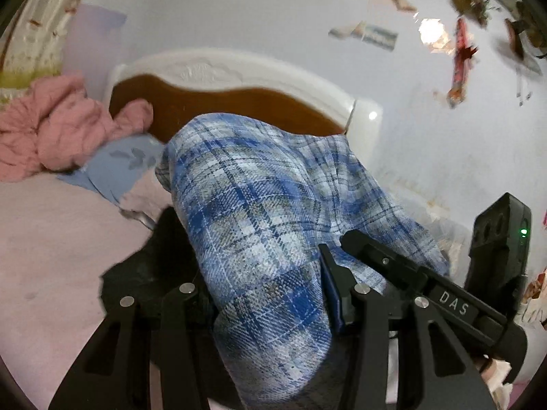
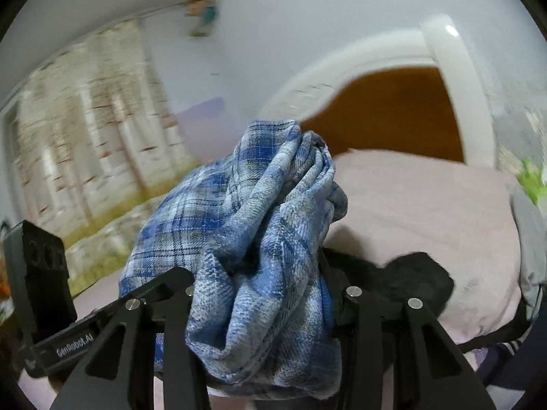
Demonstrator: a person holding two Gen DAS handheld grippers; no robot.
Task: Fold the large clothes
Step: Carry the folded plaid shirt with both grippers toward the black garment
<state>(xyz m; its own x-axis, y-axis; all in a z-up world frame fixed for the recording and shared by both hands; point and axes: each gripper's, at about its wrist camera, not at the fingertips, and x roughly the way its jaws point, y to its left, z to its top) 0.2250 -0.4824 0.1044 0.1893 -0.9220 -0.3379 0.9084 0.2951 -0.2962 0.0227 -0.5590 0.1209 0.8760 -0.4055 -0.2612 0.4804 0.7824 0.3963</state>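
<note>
The left gripper (image 1: 270, 283) and the right gripper (image 2: 263, 283) are each clamped part-way closed on a bunch of the blue plaid shirt (image 1: 259, 191), which hangs lifted above the pink bed (image 2: 420, 201), near the brown headboard (image 1: 239, 102).

Two grippers are up over the bed: the left gripper (image 1: 259, 273) and the right gripper (image 2: 263, 283), each with two black fingers. One blue plaid garment (image 1: 259, 198) is bunched between them. One dark garment (image 2: 410, 276) lies on the one pink bedsheet (image 2: 410, 198). One pink heap of cloth (image 1: 51, 130) sits by the one headboard (image 1: 239, 102), beside one blue pillow (image 1: 116, 167) with a leaf print. One curtain (image 2: 85, 130) hangs at the side. Several paper bits are stuck on the wall (image 1: 273, 10), too blurred to count.
</note>
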